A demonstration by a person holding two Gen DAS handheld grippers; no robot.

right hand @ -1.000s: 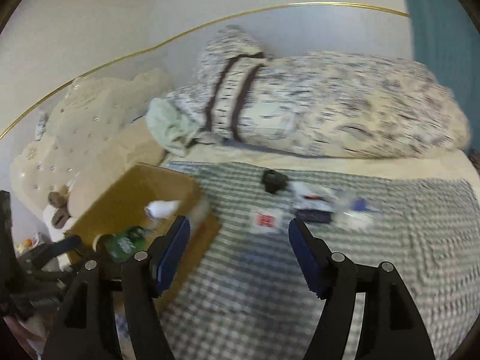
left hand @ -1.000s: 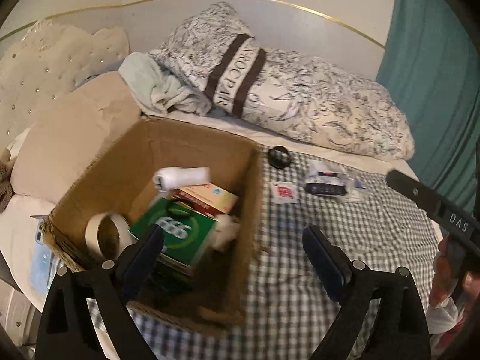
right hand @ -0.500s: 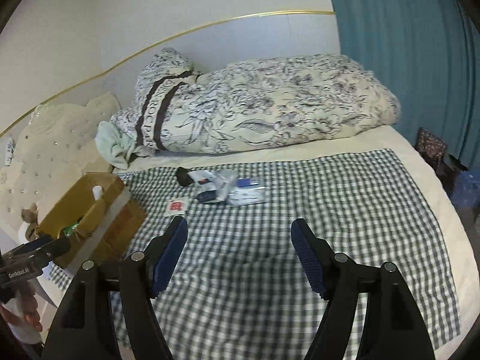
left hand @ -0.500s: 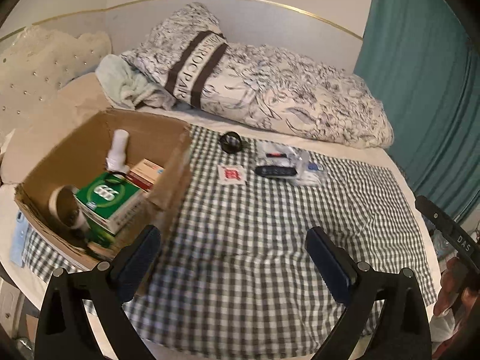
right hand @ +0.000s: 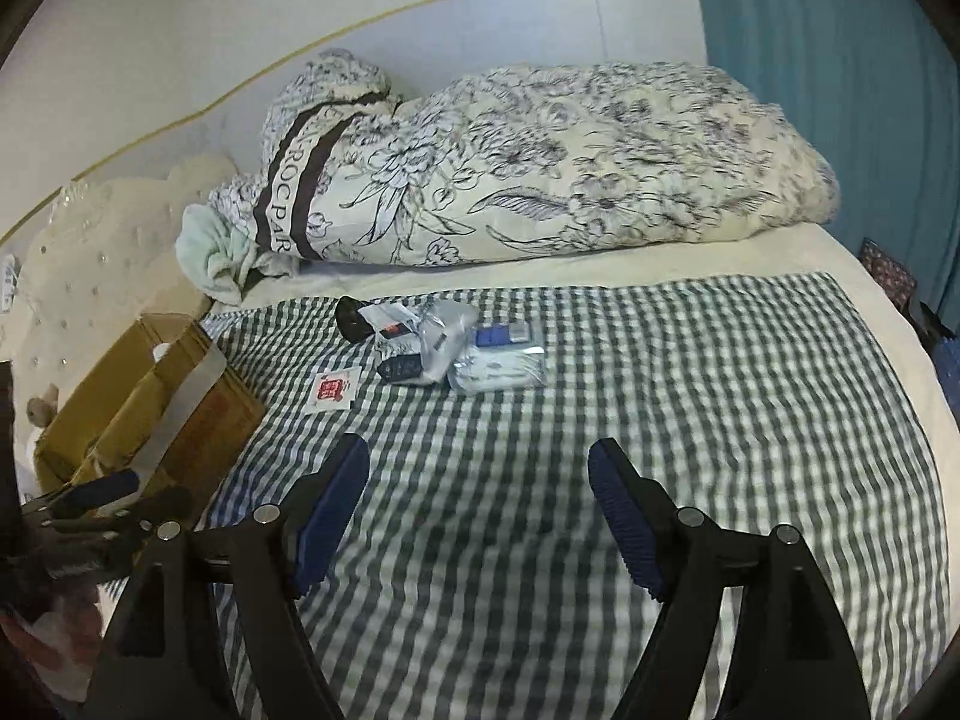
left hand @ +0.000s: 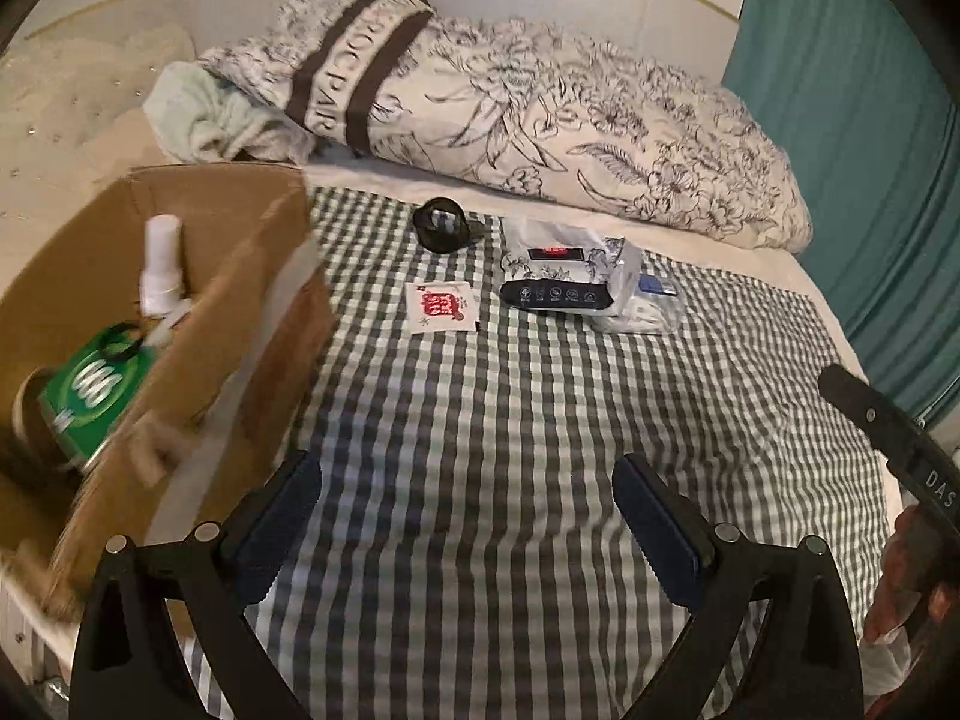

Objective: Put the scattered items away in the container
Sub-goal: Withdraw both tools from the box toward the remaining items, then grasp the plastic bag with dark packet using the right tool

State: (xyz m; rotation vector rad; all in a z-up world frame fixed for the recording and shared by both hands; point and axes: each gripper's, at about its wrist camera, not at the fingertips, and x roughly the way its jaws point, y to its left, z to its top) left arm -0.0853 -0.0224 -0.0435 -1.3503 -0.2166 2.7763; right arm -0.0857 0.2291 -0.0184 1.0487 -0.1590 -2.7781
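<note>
A brown cardboard box (left hand: 252, 276) stands at the left on the checked blanket (left hand: 480, 450); it holds a green packet (left hand: 90, 384), a white bottle (left hand: 161, 264) and a tape roll. Scattered beyond: a black ring-shaped item (left hand: 443, 223), a small white sachet with red print (left hand: 440, 306), a black flat device (left hand: 555, 295) and clear plastic packets (left hand: 636, 294). My left gripper (left hand: 468, 504) is open and empty above the blanket, right of the box. My right gripper (right hand: 480, 492) is open and empty, well short of the items (right hand: 456, 348). The box (right hand: 150, 396) is at its left.
A floral rolled duvet (left hand: 540, 114) and a pale green cloth (left hand: 210, 114) lie behind the items. A teal curtain (left hand: 852, 120) hangs at the right. The bed edge runs along the right. The left gripper (right hand: 90, 498) shows low left in the right wrist view.
My left gripper has swung from over the box to the right, over the blanket, and come nearer the items. My right gripper has pulled back and turned right.
</note>
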